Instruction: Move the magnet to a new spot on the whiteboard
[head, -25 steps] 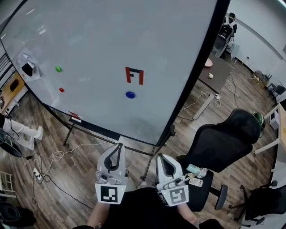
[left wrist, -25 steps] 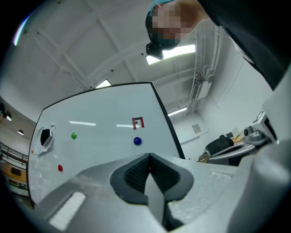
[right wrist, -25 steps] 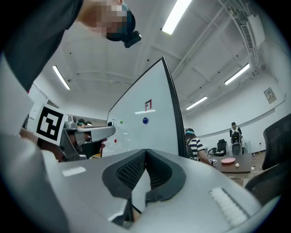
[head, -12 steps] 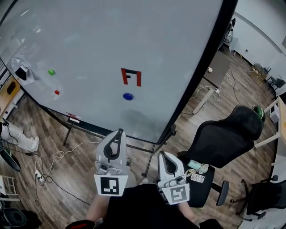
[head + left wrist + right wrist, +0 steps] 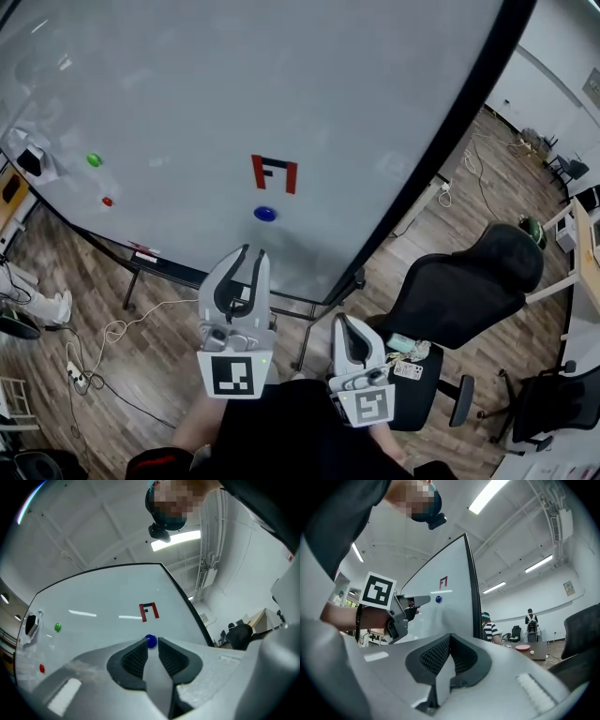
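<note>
**Position.** The blue magnet [image 5: 265, 214] sits on the whiteboard [image 5: 394, 103], just below a red-and-black mark [image 5: 274, 174]. A green magnet [image 5: 94, 160] and a smaller red one [image 5: 107, 202] lie well apart to its left.

**Claws.** The left claw [image 5: 255, 253] is raised toward the board with its jaws opening. The gap is narrow and nothing is between the jaws. In the left gripper view the blue magnet lines up with the gap but lies ahead of the tips, not touching them. The right claw [image 5: 343, 323] hangs low with its jaws together and empty.

**Risks, as judged.**
- If the gap stays this narrow on arrival, the tips would likely butt the magnet and slide it across the board instead of closing round it.
- The magnet looks like a small, smooth, rounded button lying low on the surface. A shallow grip on its curved edge could squeeze it out, and it would then drop to the wood floor [image 5: 422, 234].
- Hard tips pressed in could scuff the glossy board or rock its stand [image 5: 314, 323].

**Materials.**
- Board: glossy white with a dark frame.
- Pads [image 5: 136, 658]: dark with fine ribbing, set in pale grey moulded shells.
- Magnets: shiny, plastic-looking domes.
</note>
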A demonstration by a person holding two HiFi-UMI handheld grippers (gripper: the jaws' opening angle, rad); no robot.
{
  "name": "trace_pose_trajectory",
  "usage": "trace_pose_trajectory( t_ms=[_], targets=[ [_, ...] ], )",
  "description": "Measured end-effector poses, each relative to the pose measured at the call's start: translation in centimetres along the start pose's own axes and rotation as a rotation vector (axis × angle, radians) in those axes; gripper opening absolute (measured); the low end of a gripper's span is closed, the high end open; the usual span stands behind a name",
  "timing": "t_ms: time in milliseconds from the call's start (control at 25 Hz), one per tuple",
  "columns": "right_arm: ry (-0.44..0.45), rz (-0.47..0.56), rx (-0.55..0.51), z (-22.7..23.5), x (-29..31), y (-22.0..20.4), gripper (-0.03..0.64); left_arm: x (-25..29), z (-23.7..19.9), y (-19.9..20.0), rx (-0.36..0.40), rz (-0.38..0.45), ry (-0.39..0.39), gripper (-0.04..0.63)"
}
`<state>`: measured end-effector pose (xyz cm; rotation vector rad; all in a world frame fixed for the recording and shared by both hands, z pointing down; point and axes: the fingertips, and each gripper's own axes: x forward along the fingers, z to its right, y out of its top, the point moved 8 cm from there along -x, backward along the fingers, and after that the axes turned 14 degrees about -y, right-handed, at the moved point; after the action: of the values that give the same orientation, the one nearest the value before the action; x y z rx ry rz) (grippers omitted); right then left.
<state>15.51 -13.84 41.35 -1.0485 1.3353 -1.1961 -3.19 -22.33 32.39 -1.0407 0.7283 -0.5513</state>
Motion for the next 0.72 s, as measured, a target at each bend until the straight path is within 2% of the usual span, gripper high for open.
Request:
trace_pose_trajectory(
  t_ms=[240, 400, 560, 720],
  targets=[
    [-0.041, 0.000, 0.000, 0.5, 0.4, 0.0, 0.002, 1.7, -0.8, -0.1, -0.001, 0.015, 0.000, 0.101],
    [-0.066, 0.012, 0.001, 0.8, 0.3, -0.1, 0.002, 2.6, -1.1, -0.3, 0.019, -0.018, 0.006, 0.140],
    [-0.074, -0.016, -0.003, 1.0, 0.1, 0.0, 0.002, 3.6, -1.2, -0.3, 0.068, -0.054, 0.020, 0.140],
    [-0.090, -0.010, -0.005, 1.4, -0.3, 0.1, 0.002, 4.0, -1.3, -0.2, 0.069, -0.050, 0.036, 0.140]
  ],
)
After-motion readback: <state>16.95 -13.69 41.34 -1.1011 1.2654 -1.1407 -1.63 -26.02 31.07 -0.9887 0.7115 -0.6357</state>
